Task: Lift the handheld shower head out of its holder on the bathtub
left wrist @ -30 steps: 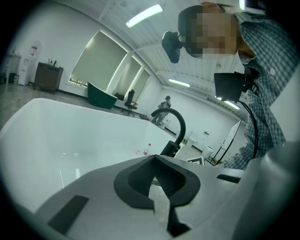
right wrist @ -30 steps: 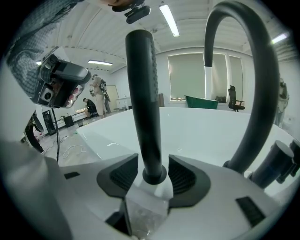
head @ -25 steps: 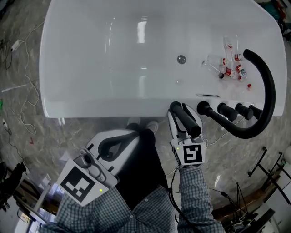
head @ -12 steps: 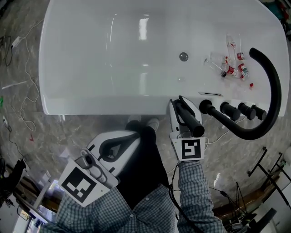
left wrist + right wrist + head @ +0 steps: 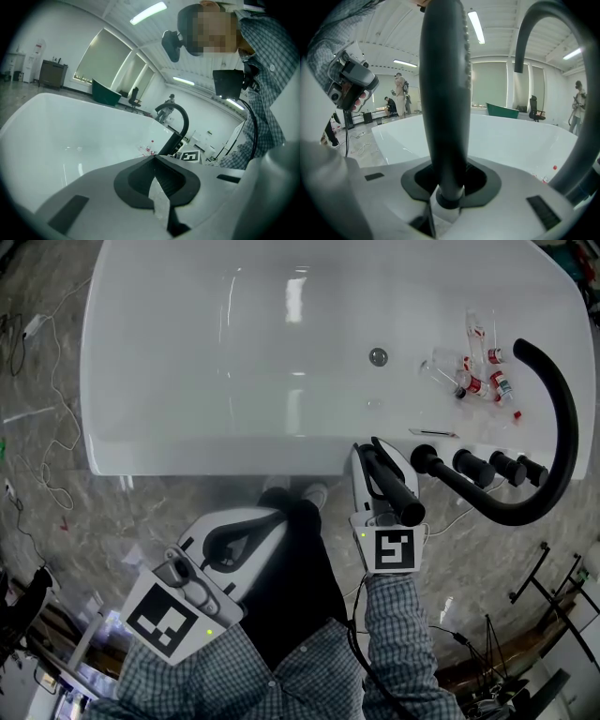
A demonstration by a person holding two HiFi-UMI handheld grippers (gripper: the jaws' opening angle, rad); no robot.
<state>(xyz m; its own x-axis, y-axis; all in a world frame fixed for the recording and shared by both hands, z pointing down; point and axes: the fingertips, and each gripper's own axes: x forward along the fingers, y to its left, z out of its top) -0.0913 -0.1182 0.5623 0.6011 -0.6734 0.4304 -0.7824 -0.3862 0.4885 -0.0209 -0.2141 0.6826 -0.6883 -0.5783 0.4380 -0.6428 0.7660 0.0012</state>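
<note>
Shower head, black, gripped between right gripper jaws that have just been closing, centre-right at bathtub rim; left gripper lower left, jaws together, empty.

Grey marbled floor with loose white cables, ceiling strip lights, tall windows.

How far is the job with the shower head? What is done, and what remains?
Done: the right gripper has just been closing its jaws, which now clamp the black shower head. In hand: the lift; the head is close by the bathtub rim, and I cannot tell if it is out of its holder. Left: raise it clear. The left gripper is shut, empty.
</note>
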